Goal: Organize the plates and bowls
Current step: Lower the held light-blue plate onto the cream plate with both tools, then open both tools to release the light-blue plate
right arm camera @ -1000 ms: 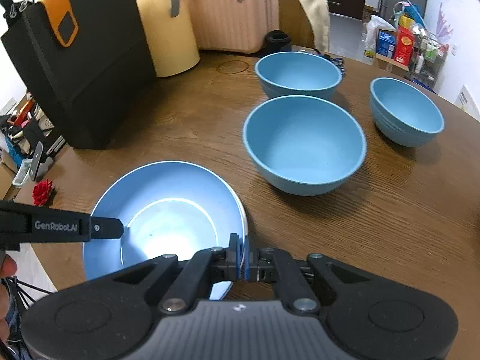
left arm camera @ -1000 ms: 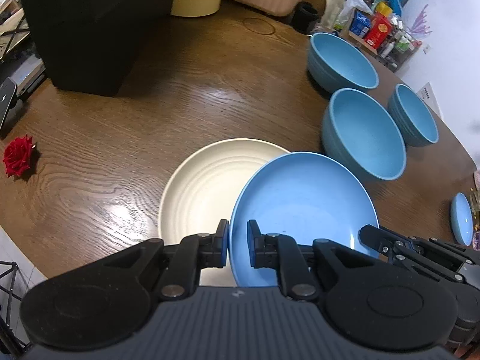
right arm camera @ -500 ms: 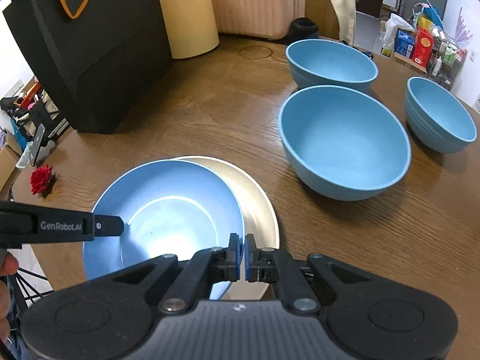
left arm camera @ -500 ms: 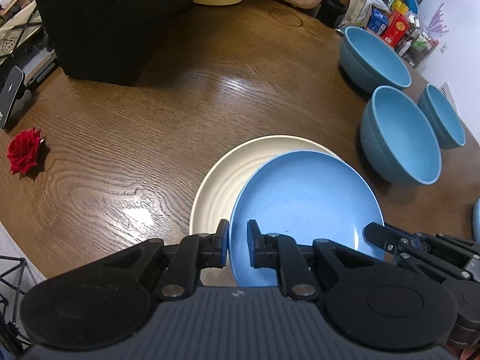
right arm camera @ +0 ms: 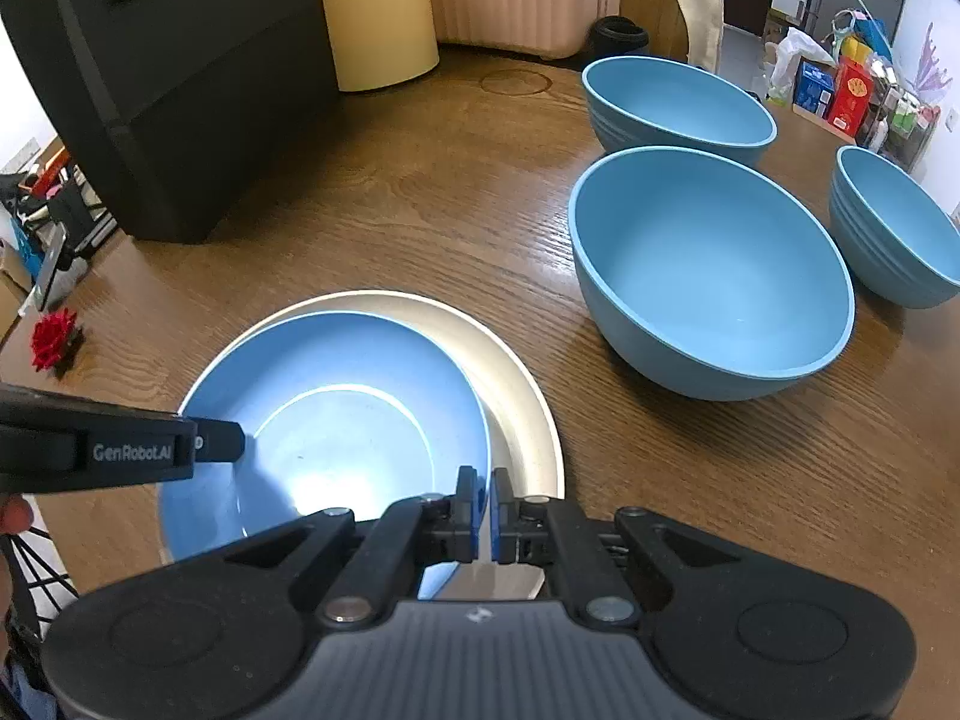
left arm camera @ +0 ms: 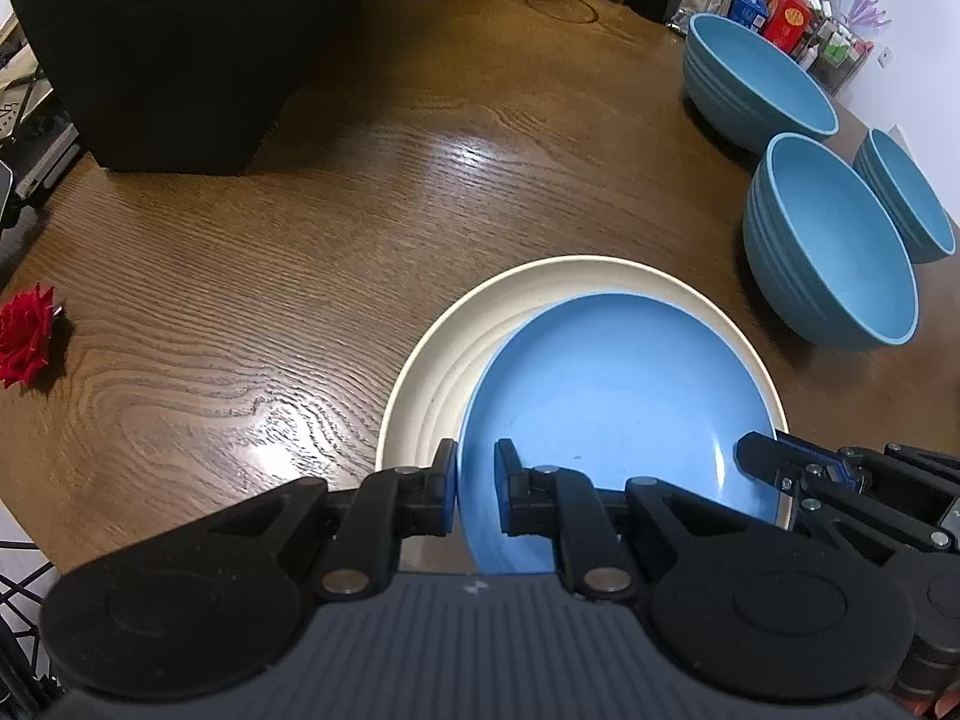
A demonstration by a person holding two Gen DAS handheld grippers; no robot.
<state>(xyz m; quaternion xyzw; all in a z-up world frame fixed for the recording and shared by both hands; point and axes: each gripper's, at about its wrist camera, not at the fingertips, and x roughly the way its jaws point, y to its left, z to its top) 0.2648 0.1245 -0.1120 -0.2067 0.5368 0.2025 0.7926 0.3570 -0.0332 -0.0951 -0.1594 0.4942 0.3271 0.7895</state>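
Blue and smooth, the blue plate (left arm camera: 606, 402) is a shallow round dish with a gently raised rim and a faint glossy sheen; in the right wrist view a pale ring of light marks its flat centre (right arm camera: 336, 420). It sits over the cream plate (left arm camera: 438, 354), a wider matte dish with concentric ridges stepping down inside its rim, so that a cream crescent shows along the far side. Whether the blue dish fully rests on the cream one cannot be told.

At the left, a red rose (left arm camera: 27, 333) lies on the wood-grain surface (left arm camera: 270, 300), brown with wavy dark lines and a dull shine. The left gripper (left arm camera: 475, 495) has its fingers nearly closed, pinching the near left rim of the blue plate. The right gripper (right arm camera: 485, 513) is likewise clamped, its fingers almost together on the plate's near right rim, with the cream rim just beyond.

To the right stand three blue bowls, well apart from the plates: a large bowl (right arm camera: 714, 276) nearest, deep and rounded with ribbed bands outside; a far bowl (right arm camera: 678, 102) behind it; a small bowl (right arm camera: 894, 222) at the right edge. All three are upright and look matte.
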